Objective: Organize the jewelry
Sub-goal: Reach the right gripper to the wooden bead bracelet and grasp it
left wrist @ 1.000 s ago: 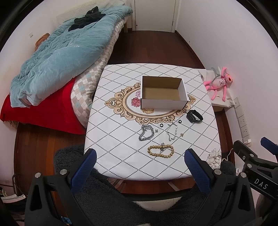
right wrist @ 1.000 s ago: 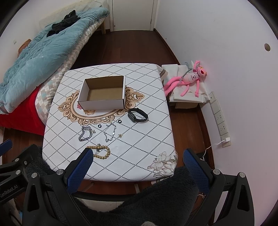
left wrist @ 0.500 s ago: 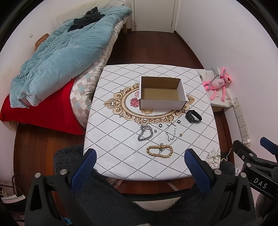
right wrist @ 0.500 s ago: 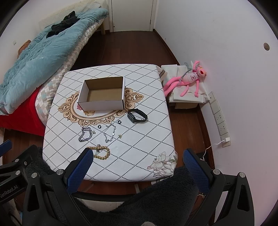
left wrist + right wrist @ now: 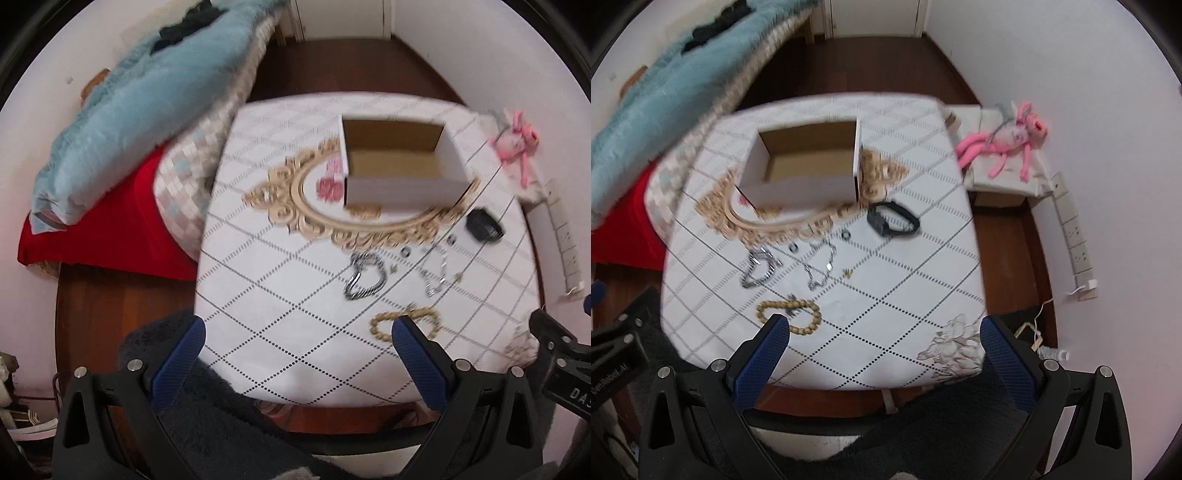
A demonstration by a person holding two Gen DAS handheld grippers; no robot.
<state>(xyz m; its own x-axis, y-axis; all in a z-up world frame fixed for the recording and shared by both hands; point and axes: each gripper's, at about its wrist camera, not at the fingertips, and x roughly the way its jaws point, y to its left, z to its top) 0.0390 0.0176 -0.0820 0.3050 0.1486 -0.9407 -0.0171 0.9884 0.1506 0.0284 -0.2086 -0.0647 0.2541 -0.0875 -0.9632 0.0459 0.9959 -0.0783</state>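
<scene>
An open white cardboard box (image 5: pixel 399 162) (image 5: pixel 805 166) stands on the patterned table (image 5: pixel 280 295) (image 5: pixel 905 277). In front of it lie a black wristband (image 5: pixel 484 225) (image 5: pixel 892 221), a silver chain bracelet (image 5: pixel 364 277) (image 5: pixel 759 267), a thin silver chain (image 5: pixel 434 269) (image 5: pixel 820 266), small rings (image 5: pixel 405 252) (image 5: pixel 846 235) and a wooden bead bracelet (image 5: pixel 404 323) (image 5: pixel 788 314). My left gripper (image 5: pixel 299 332) is open and empty above the table's near edge. My right gripper (image 5: pixel 884 332) is open and empty there too. Both views are blurred by motion.
A bed with a blue quilt (image 5: pixel 140 110) and red sheet (image 5: pixel 103 229) stands left of the table. A pink plush toy (image 5: pixel 1008 140) lies on a low box at the right by a wall power strip (image 5: pixel 1075 240). A dark fuzzy chair (image 5: pixel 229 417) is below me.
Both grippers have moved forward and down toward the table, so the box and jewelry appear larger and nearer. Nothing on the table has moved.
</scene>
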